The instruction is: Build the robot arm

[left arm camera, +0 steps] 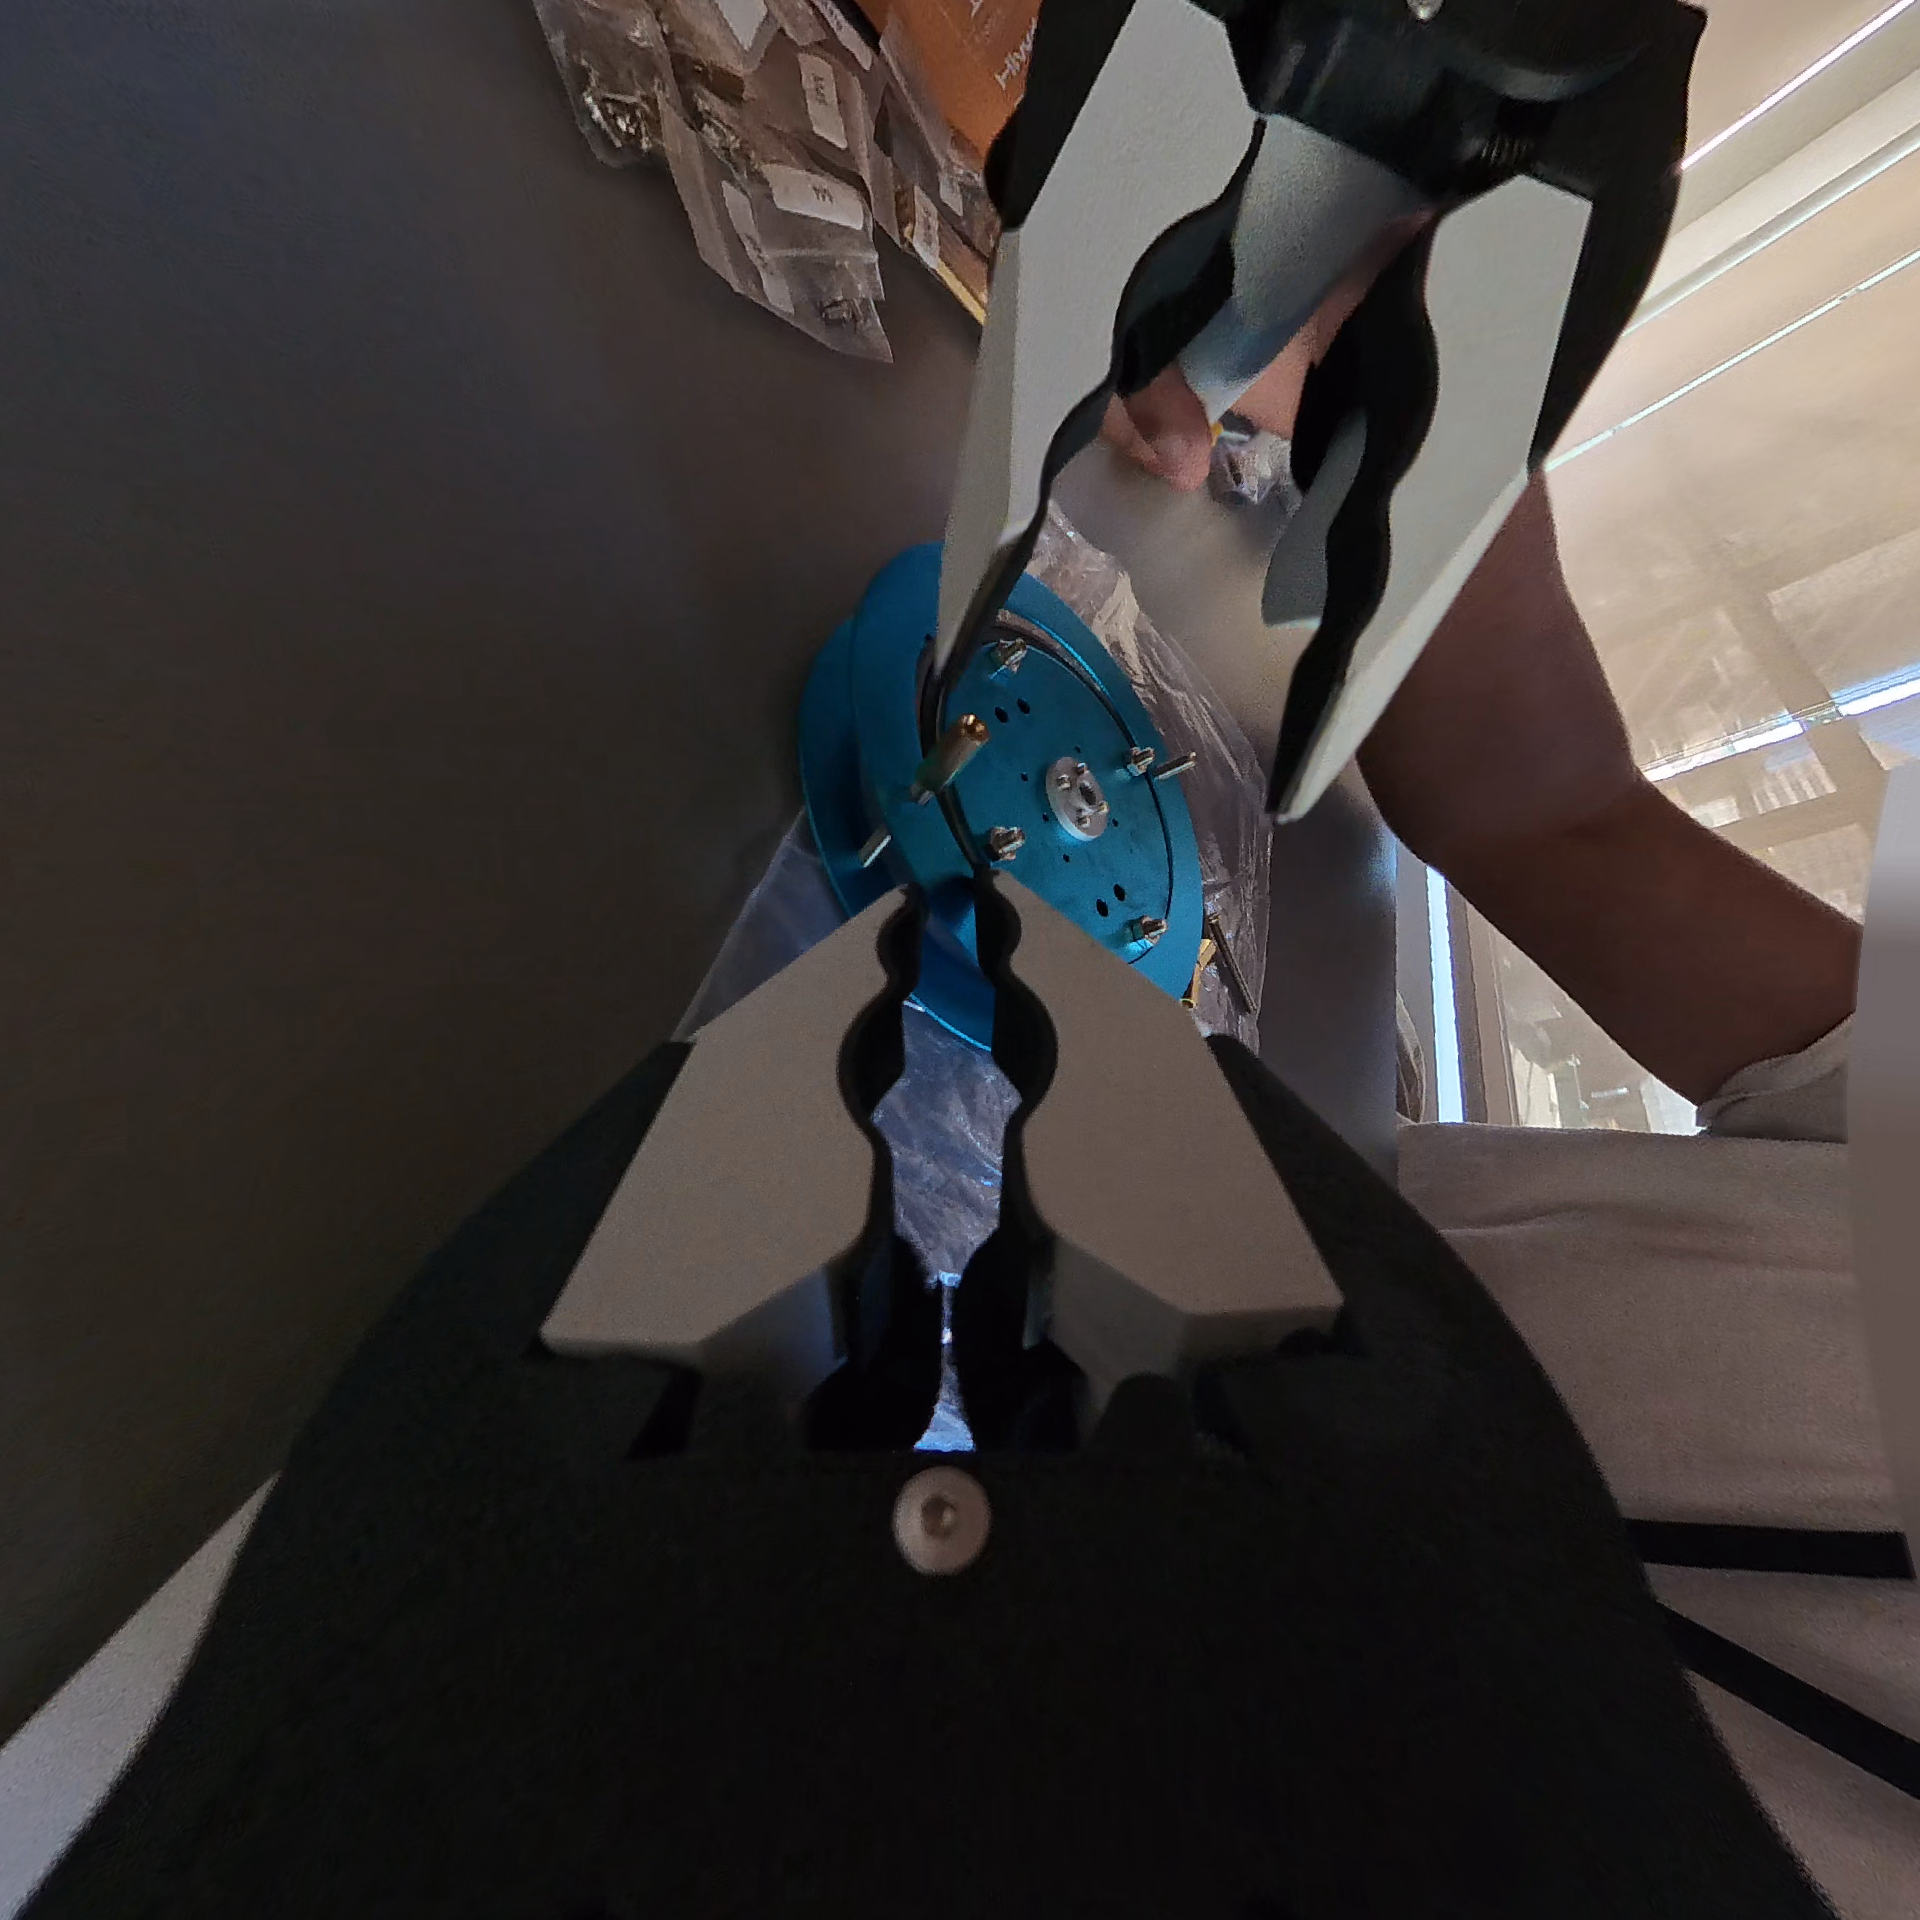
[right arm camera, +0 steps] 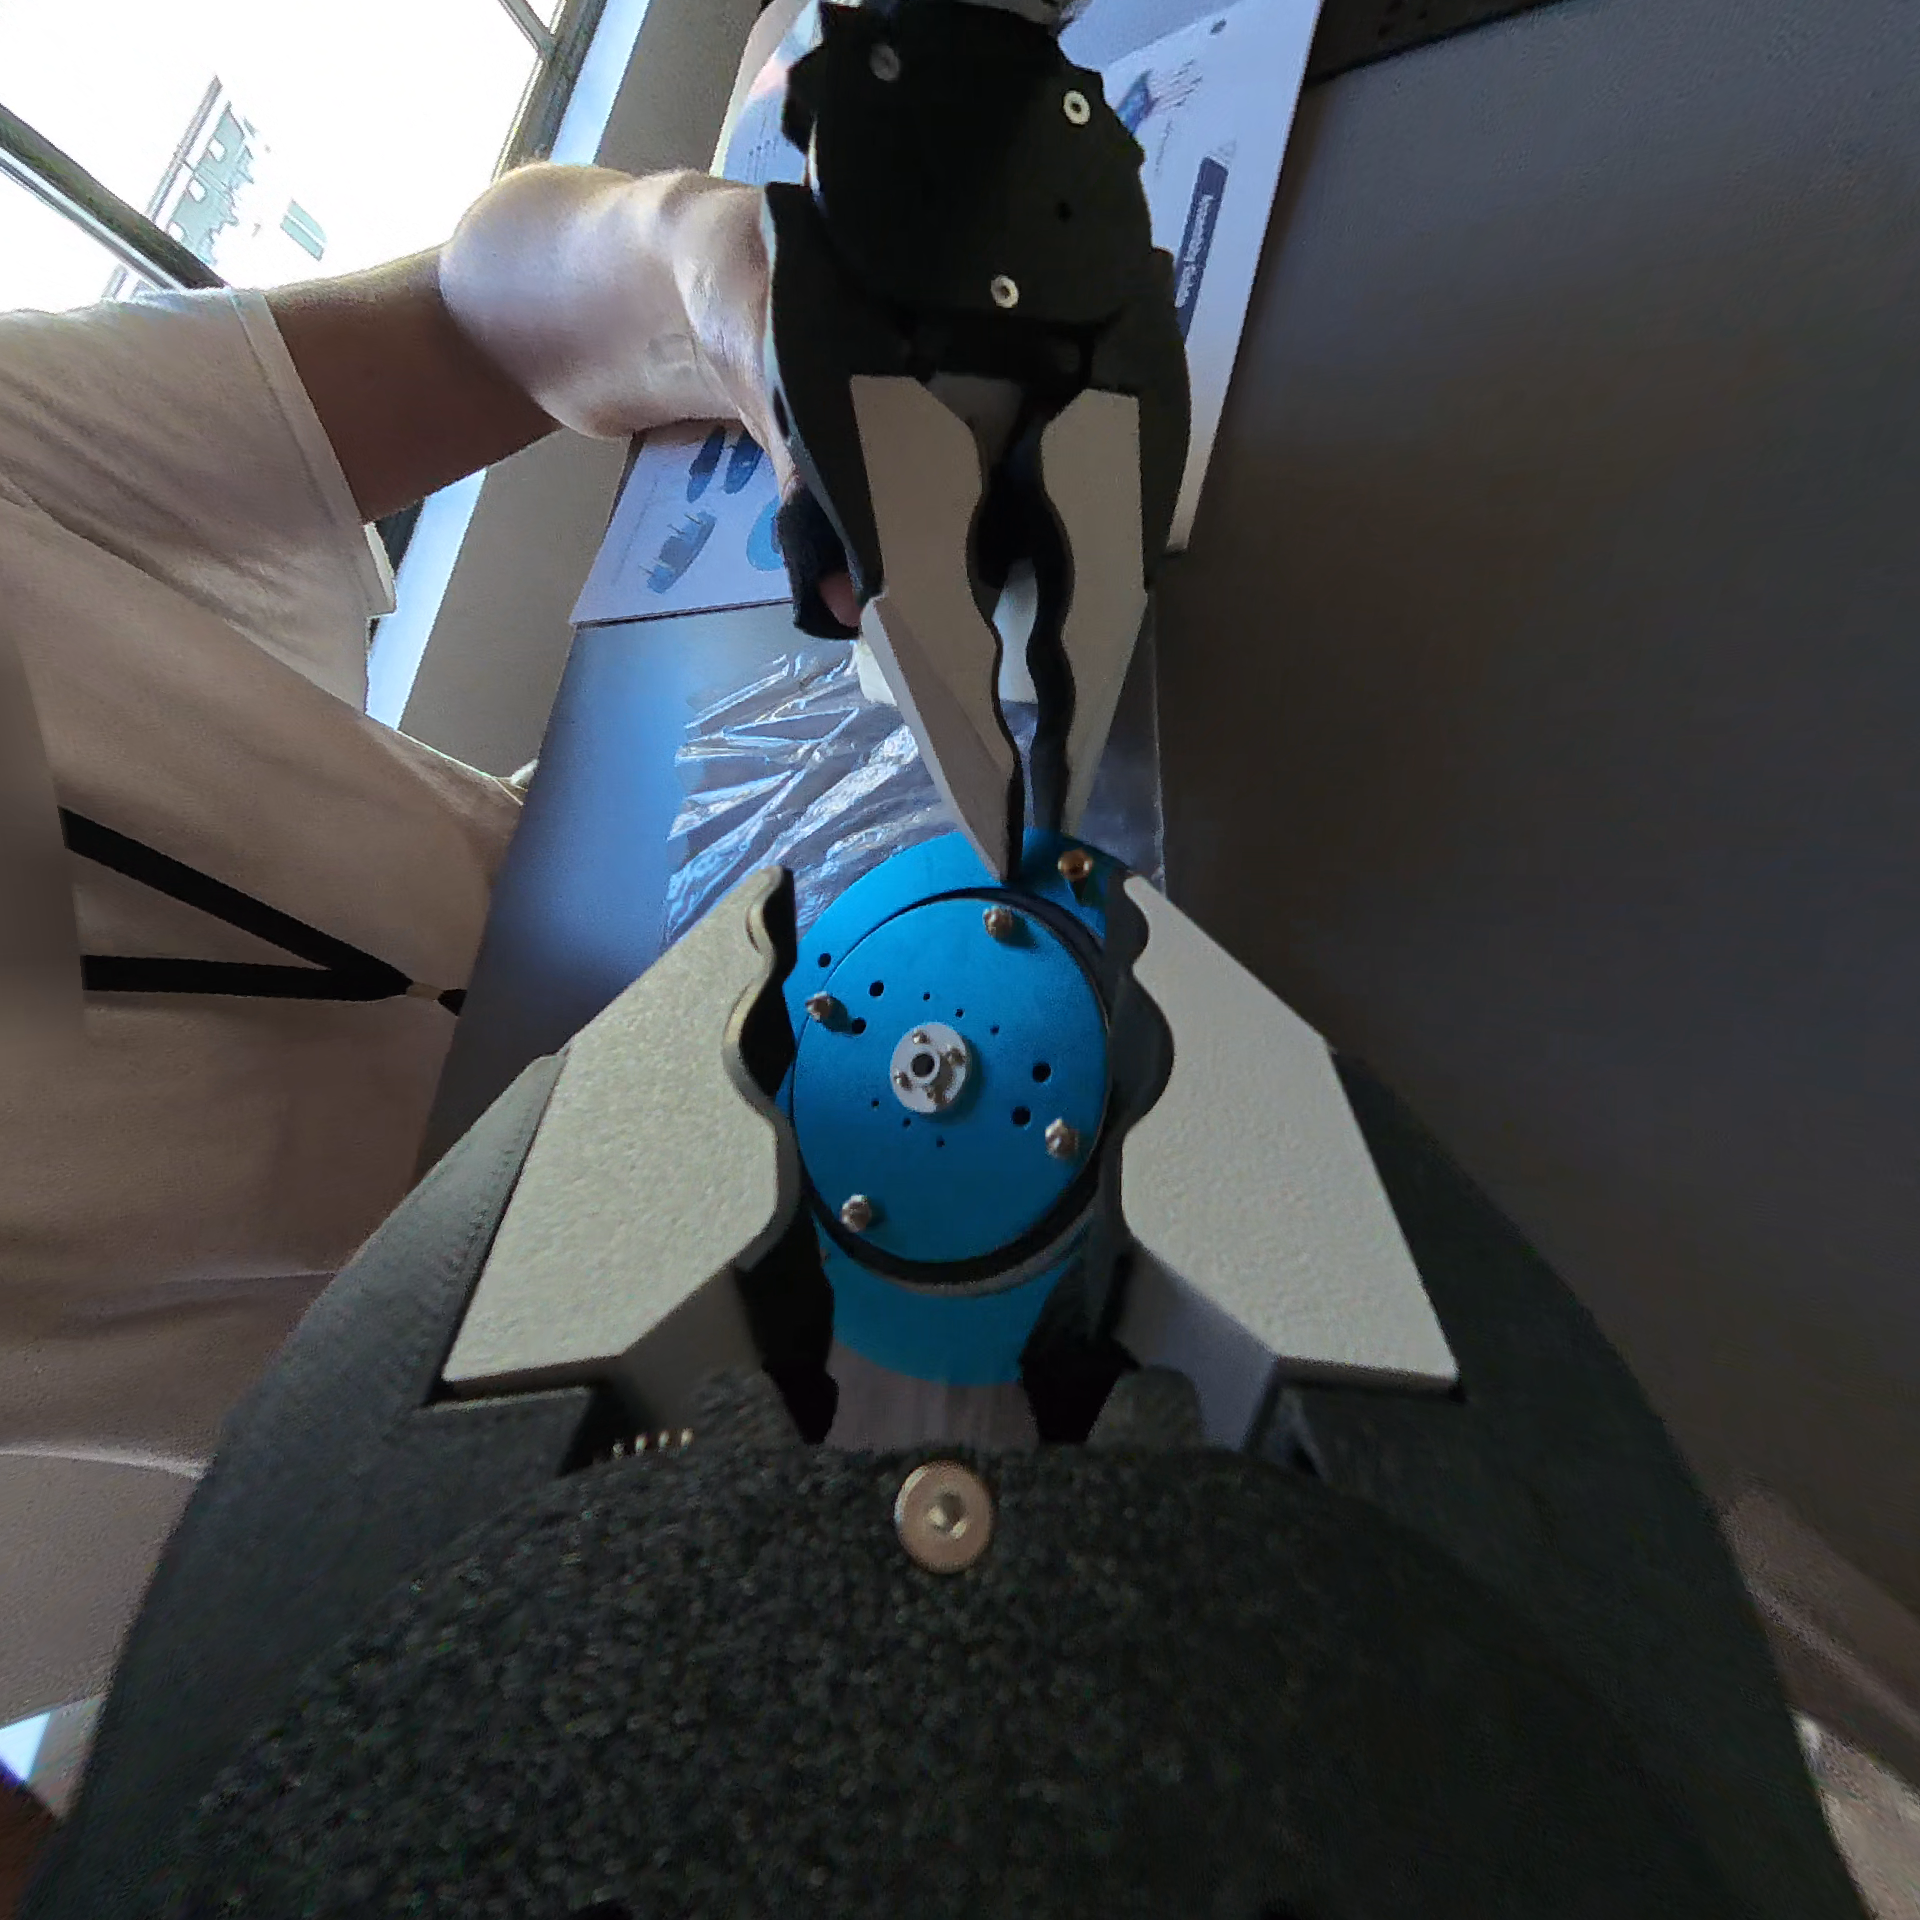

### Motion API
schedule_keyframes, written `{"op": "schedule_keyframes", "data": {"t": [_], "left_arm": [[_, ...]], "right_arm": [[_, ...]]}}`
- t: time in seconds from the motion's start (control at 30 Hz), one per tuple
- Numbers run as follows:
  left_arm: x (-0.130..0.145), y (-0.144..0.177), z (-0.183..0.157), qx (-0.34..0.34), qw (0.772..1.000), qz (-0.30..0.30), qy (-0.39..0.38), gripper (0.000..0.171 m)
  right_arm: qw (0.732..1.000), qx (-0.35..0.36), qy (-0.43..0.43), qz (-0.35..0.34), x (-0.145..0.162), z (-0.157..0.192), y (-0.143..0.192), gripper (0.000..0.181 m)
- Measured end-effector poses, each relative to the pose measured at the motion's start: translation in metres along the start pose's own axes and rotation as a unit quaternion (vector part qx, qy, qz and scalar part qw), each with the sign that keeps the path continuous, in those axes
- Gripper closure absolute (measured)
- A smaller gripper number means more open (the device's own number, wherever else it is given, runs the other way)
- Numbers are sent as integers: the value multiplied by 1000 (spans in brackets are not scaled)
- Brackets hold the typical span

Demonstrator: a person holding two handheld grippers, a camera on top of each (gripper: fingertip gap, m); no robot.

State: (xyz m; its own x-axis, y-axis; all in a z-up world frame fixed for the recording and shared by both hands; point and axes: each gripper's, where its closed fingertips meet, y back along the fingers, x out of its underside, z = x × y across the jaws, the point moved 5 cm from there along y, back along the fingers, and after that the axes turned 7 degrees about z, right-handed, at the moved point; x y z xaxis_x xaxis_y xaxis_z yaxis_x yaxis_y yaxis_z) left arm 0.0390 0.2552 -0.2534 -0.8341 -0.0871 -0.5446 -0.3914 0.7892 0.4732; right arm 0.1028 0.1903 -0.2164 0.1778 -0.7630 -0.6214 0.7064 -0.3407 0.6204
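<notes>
Grey table point(right arm camera: 1558, 727): right gripper point(right arm camera: 951, 1049) jaws wide around blue disc point(right arm camera: 966, 1164) (studded); left gripper point(left arm camera: 951, 894) pinched shut.

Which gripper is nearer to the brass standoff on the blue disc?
Left. The left gripper has its nearly shut tips right beside the brass standoff at the blue disc's edge. The right gripper straddles the disc, jaws wide, its right finger close by.

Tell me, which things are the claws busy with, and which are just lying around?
Busy with: blue disc, straddled by the open right claw; left claw, tips together at the disc's rim; brass post standing on the disc.
Lying around: bags of small screws; printed sheets; crinkly plastic bag by the disc.
</notes>
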Motion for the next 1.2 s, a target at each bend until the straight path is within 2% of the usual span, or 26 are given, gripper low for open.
{"op": "schedule_keyframes", "data": {"t": [0.17,0.33,0.5,0.6,0.67,0.7,0.83,1.1,1.17,1.2], "left_arm": [[0,0,1,2,1000,-2,7,164],[-2,0,1,0,1000,-5,7,165],[-2,0,2,-3,1000,-7,6,166],[-2,0,2,-2,1000,-7,7,166],[-2,0,2,-2,1000,-6,6,166],[-2,0,2,-3,1000,-6,5,166],[-2,0,2,-6,1000,-8,1,166],[-2,1,2,-15,1000,-13,-5,165],[-2,1,1,-16,1000,-13,-7,166],[-2,1,1,-16,1000,-13,-8,166]], "right_arm": [[999,-16,9,32,-1,1,-21,117],[1000,-13,-7,5,16,12,5,126],[1000,4,13,-5,5,3,-9,116],[1000,-15,15,-2,0,4,-15,119],[1000,-17,7,-5,6,8,-9,117],[1000,-23,4,1,13,11,-4,127],[1000,-5,-5,-30,23,12,10,124],[999,-13,22,-38,3,9,-11,116],[999,-1,19,-39,7,9,-7,119],[999,10,18,-33,11,9,-2,132]]}}
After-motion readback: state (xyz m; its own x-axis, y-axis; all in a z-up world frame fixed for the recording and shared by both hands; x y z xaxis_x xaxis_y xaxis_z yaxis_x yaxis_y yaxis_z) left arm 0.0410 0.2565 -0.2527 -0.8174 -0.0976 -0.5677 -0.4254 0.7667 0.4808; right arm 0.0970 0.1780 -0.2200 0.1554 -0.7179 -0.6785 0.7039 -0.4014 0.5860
